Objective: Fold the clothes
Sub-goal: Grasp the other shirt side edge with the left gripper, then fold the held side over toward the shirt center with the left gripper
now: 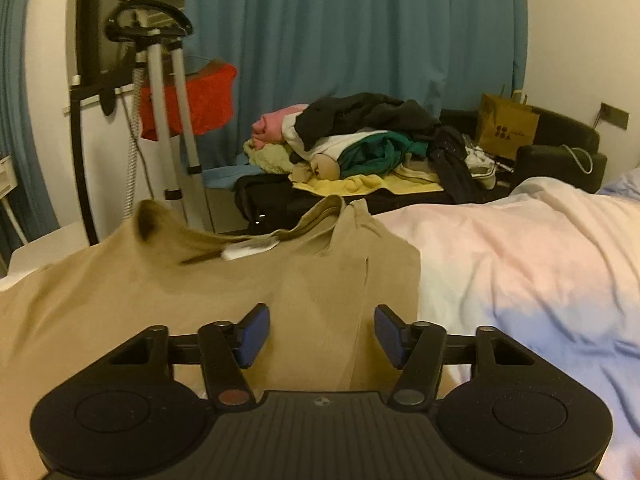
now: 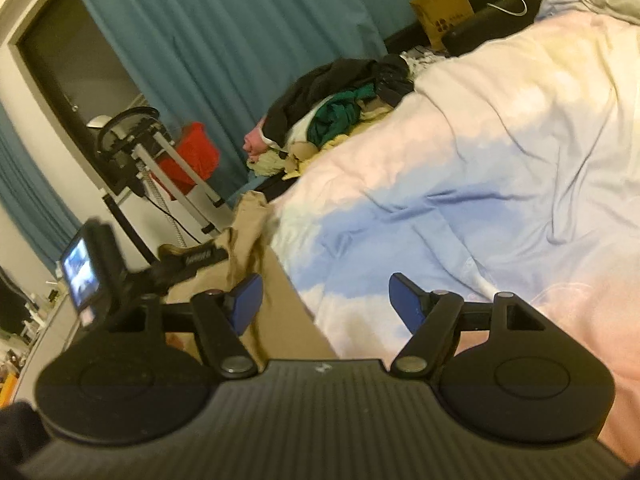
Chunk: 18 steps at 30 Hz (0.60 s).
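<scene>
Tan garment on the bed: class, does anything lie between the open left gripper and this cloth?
Nothing visible does. The left gripper hangs open directly over the tan garment, with only bare cloth between its blue pads. The clothes pile sits well beyond it.

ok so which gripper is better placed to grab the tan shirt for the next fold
Left. The left gripper is open directly over the tan shirt, cloth between its pads. The right gripper is open too, but mostly over the bedspread, at the shirt's edge.
</scene>
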Motion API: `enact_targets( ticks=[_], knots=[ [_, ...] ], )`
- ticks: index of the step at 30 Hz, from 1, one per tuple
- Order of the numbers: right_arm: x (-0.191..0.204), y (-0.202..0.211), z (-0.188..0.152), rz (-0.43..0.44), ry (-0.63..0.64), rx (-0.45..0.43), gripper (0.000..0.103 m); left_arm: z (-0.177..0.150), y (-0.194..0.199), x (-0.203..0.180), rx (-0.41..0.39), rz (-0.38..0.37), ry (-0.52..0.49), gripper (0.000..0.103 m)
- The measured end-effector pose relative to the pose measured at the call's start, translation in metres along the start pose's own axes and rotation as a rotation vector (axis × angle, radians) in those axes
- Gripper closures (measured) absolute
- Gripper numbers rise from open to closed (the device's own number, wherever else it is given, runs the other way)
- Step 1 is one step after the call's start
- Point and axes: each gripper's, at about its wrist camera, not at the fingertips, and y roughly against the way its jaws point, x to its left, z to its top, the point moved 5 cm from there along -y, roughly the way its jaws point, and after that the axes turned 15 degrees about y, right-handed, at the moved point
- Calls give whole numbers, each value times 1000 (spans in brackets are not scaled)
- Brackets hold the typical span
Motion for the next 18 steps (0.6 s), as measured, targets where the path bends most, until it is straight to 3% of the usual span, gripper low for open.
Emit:
enact_targets(
  ticks=[1, 2, 3, 4, 7, 14, 18],
  knots=[
    [-4, -5, -1, 1, -11, 8, 30, 2, -8, 1, 6, -7, 13, 53],
    [-7, -10, -2, 4, -23, 16, 30, 5, -15, 1, 12, -13, 27, 64],
    [-10, -15, -3, 4, -34, 25, 30, 7, -23, 2, 18, -20, 40, 83],
    [-12, -18, -4, 4, -41, 32, 30, 9, -31, 3, 24, -27, 53, 90],
    [-15, -25, -7, 9, -61, 47, 30, 17, -54, 5, 43, -47, 94, 95],
    [-12, -17, -7, 22, -77, 41, 30, 54, -23, 58, 31, -164, 306, 100],
    [-10, -16, -7, 15, -74, 44, 30, 84, -34, 89, -12, -41, 328, 100]
  ],
)
